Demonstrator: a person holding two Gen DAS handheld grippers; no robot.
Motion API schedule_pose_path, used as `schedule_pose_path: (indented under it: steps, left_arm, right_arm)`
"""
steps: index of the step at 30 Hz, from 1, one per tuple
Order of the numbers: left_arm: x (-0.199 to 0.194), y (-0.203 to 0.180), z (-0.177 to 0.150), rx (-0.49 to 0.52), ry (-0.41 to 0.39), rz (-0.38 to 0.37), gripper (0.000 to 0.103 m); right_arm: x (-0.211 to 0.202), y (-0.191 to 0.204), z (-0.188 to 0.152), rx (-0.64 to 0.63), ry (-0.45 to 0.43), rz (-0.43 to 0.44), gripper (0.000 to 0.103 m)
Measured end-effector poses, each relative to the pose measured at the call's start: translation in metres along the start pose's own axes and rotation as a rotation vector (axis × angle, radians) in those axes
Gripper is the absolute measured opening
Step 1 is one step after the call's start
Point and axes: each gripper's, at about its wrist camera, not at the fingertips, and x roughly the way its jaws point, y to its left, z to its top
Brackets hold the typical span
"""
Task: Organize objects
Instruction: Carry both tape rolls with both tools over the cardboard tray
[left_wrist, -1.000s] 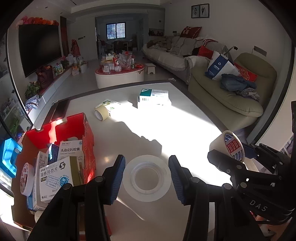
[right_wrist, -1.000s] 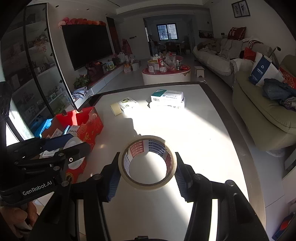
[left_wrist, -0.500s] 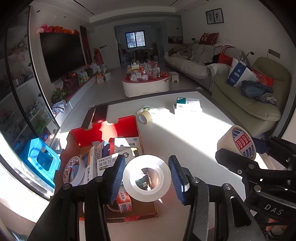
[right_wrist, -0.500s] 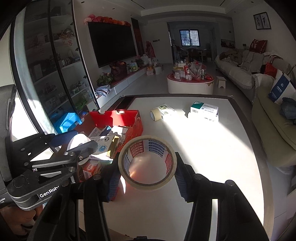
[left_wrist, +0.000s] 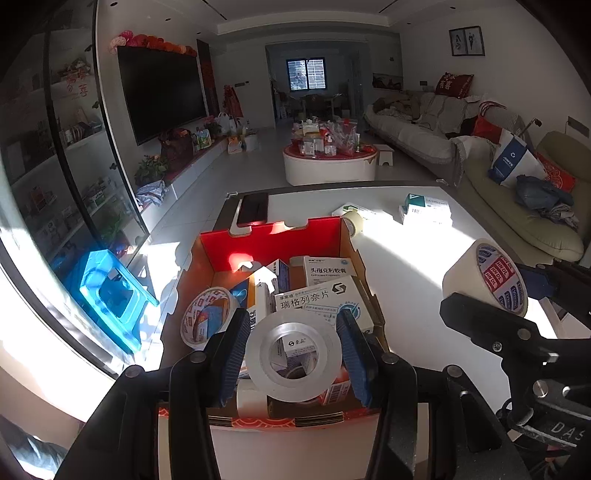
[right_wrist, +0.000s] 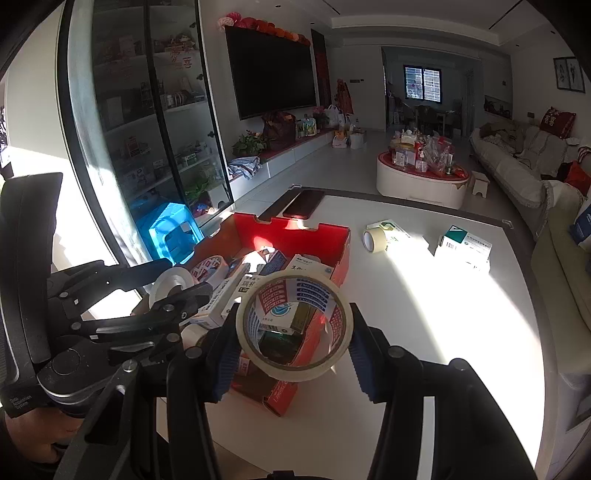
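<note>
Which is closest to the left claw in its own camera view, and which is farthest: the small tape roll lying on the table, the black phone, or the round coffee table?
1. Small tape roll, just past the red box's far right corner.
2. Black phone, at the table's far left edge.
3. Round coffee table, out on the floor beyond.

Left gripper: tilted downward, its 2 blue pads pressed against opposite sides of a clear tape roll. Right gripper: tilted downward beside it, its 2 pads clamped on a printed tape roll. A hand grips the left handle.
</note>
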Motion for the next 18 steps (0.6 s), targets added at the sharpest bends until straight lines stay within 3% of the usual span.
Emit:
schedule_pose_path:
  steps: [18]
  left_arm:
    - [0.028,0.042,0.002,-0.064,0.027,0.027,0.052]
  right_arm:
    - [0.045,0.032,0.029,-0.063,0.032,0.036,0.052]
